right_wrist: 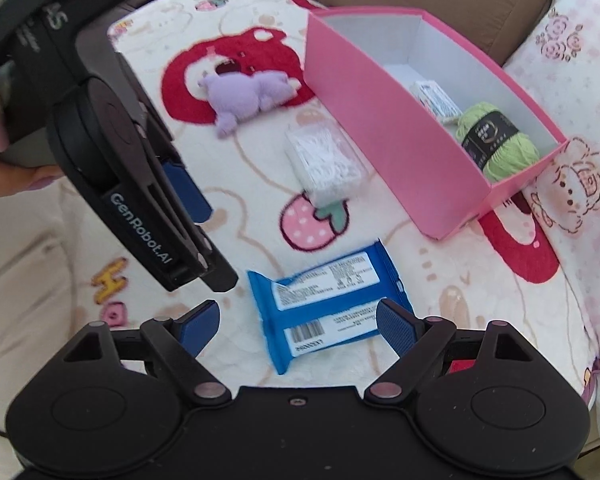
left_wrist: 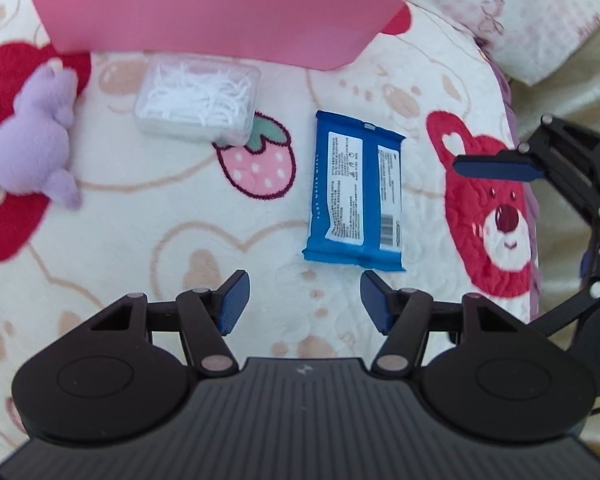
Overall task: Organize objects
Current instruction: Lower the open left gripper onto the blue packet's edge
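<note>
Blue wipes pack (left_wrist: pixel 355 192) label-up, long axis toward pink box (left_wrist: pixel 204 12)

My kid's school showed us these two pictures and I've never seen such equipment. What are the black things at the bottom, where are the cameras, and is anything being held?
They are two hand-held grippers, each with a camera looking forward along its blue-padded fingers. One picture comes from the left gripper, the other from the right gripper. Both stand open and hold nothing. On a bear-print blanket lie a blue wipes pack, a clear box of floss picks and a purple plush toy. The pink box already holds green yarn and a small white packet. The right gripper's jaws stand on either side of the wipes pack, not touching it.
</note>
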Tool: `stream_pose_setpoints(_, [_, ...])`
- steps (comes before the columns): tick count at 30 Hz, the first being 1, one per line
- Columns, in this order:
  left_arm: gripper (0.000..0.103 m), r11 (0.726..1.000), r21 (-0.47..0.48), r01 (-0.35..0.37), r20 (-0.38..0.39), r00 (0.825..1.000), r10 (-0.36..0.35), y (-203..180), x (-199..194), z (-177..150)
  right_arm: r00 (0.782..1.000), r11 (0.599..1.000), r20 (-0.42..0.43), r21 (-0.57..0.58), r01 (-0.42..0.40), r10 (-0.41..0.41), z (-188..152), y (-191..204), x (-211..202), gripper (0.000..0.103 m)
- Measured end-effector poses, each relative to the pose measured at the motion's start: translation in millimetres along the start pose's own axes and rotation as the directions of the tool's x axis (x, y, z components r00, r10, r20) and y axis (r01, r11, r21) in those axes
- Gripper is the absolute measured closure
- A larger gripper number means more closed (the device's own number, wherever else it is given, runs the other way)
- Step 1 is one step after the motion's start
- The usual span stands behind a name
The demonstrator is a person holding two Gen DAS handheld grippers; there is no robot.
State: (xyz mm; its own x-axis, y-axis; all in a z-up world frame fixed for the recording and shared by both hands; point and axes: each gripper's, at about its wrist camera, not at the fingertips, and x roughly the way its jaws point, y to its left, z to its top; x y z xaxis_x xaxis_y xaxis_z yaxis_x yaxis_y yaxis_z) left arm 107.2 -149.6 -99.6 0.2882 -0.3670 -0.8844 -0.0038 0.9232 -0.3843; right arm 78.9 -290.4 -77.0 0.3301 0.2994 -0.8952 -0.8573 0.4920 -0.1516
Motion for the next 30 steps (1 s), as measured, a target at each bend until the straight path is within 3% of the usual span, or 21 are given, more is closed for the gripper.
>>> stream_pose_setpoints(6, [0.044, 0.999, -0.047, -0.007, 0.024, 1.000, 0.008, -2, 17, 0, 1.000, 0.999, -0.015, 0.032, 0.020, -0.019, -8, -10, 17, 0.015])
stream_pose_setpoints(13, [0.050, 0.989, -0.150, -0.001, 0.093, 0.996, 0.015, 2, 40, -7, 0.997, 0.997, -0.048, -0.057, 0.053, -0.056, -13, -14, 39, 0.015])
stream_pose_setpoints(20, [0.050, 0.991, -0.133, -0.023, 0.115, 0.993, 0.039, -1, 48, -9, 0.995, 0.996, -0.042, -0.019, 0.092, -0.093, -14, -32, 54, 0.015])
stream_pose_setpoints(25, [0.051, 0.987, -0.158, -0.020, 0.089, 0.995, 0.034, 3, 46, -12, 0.996, 0.995, -0.032, -0.056, 0.082, -0.084, -11, -37, 62, 0.014])
stream_pose_setpoints(30, [0.051, 0.963, -0.263, 0.048, 0.063, 0.997, -0.033, 16, 39, -20, 0.998, 0.999, -0.068, -0.045, 0.007, -0.010, -8, -48, 69, 0.012])
